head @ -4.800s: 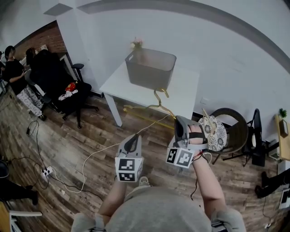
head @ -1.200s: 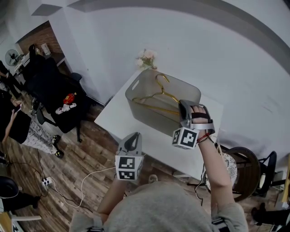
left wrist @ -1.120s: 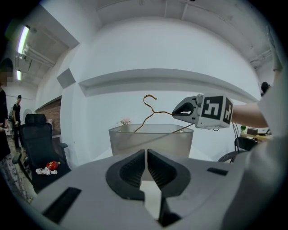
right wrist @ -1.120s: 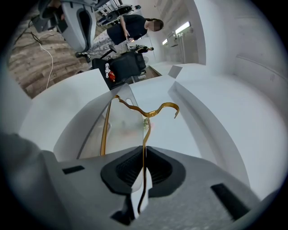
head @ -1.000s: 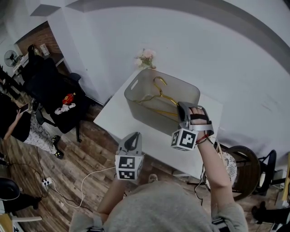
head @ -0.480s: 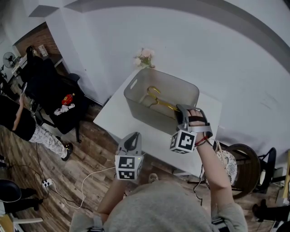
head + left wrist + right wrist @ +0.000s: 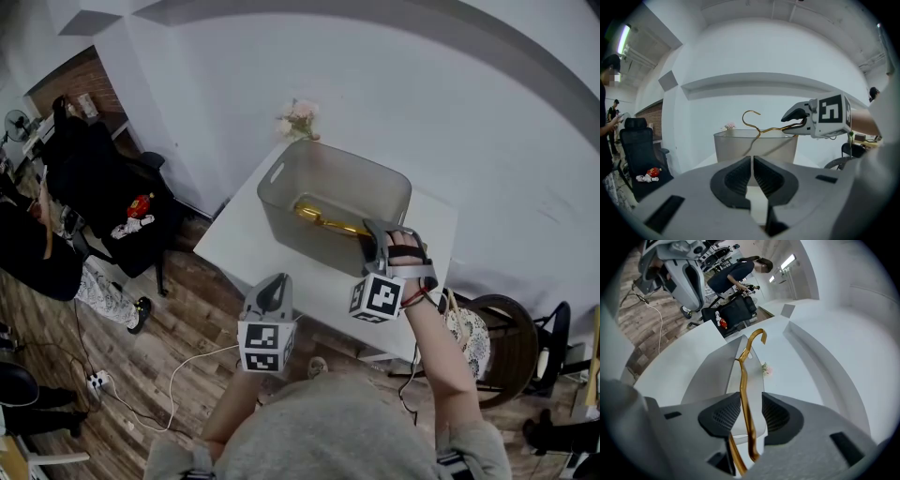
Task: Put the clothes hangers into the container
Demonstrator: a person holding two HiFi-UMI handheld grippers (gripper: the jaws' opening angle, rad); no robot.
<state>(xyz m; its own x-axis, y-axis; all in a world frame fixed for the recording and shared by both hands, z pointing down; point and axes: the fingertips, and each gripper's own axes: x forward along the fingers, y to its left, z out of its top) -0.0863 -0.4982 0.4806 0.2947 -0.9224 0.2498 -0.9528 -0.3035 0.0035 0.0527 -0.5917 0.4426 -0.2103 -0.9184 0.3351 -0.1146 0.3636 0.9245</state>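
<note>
A gold wire hanger (image 7: 323, 221) lies tilted inside the grey container (image 7: 281, 174) on the white table (image 7: 246, 240). Its near end reaches my right gripper (image 7: 374, 240) at the container's near right rim. In the right gripper view the hanger (image 7: 743, 380) runs between the jaws of the right gripper (image 7: 750, 402), which are opening. It lies close to the left pad, with a gap to the right pad. My left gripper (image 7: 272, 292) hangs short of the table, shut and empty. Its view shows the left gripper (image 7: 752, 164), the container (image 7: 754, 146) and the hook (image 7: 751, 116) above the rim.
Pink flowers (image 7: 295, 116) stand behind the container by the white wall. A round chair (image 7: 494, 324) is right of the table. A black office chair (image 7: 120, 184) and a person (image 7: 37, 255) are at the left. A cable (image 7: 169, 375) trails over the wooden floor.
The right gripper came down and nearer with the hanger, which sank from upright above the rim to lying low in the container. The left gripper stayed put. The person at left walked.
</note>
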